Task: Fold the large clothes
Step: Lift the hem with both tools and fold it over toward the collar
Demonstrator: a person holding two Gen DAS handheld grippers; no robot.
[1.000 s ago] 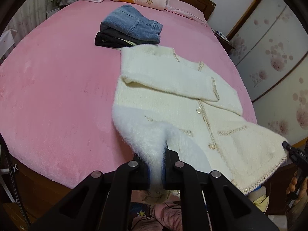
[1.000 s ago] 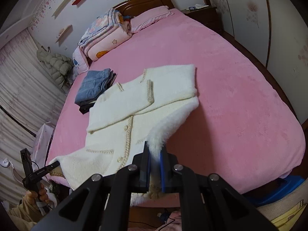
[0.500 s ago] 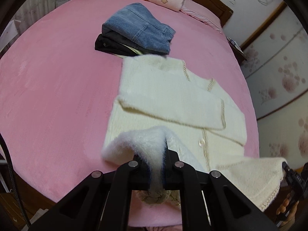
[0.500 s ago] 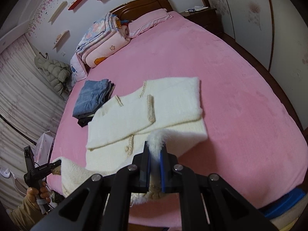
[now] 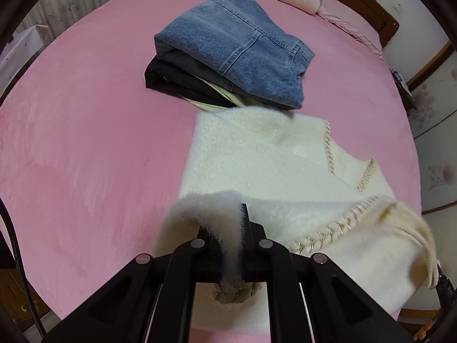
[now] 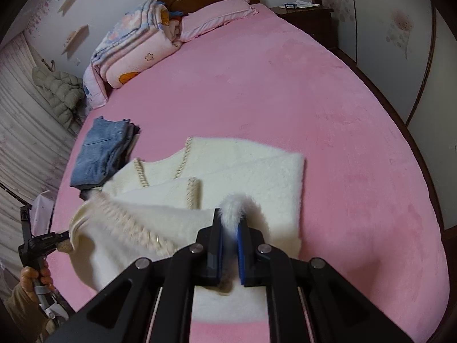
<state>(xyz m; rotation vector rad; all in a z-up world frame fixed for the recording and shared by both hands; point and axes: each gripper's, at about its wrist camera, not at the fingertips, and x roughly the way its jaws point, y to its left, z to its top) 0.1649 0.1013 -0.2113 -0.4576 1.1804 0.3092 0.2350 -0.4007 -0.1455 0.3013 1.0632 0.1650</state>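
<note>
the left gripper pinches one hem corner of the cream cardigan, and the right gripper pinches the other, both lifted over its upper half. the cardigan lies near the foot edge of the pink bed, its top edge just beside the folded jeans.

The left tongs are clamped tight, their two black fingers pinching a fold of the fluffy white cardigan between them. The right tongs are likewise closed on the cardigan's hem, blue pads pressing the fur from both sides. In the right wrist view, the person's left hand grips the handle of the left tongs, lower left.
</note>
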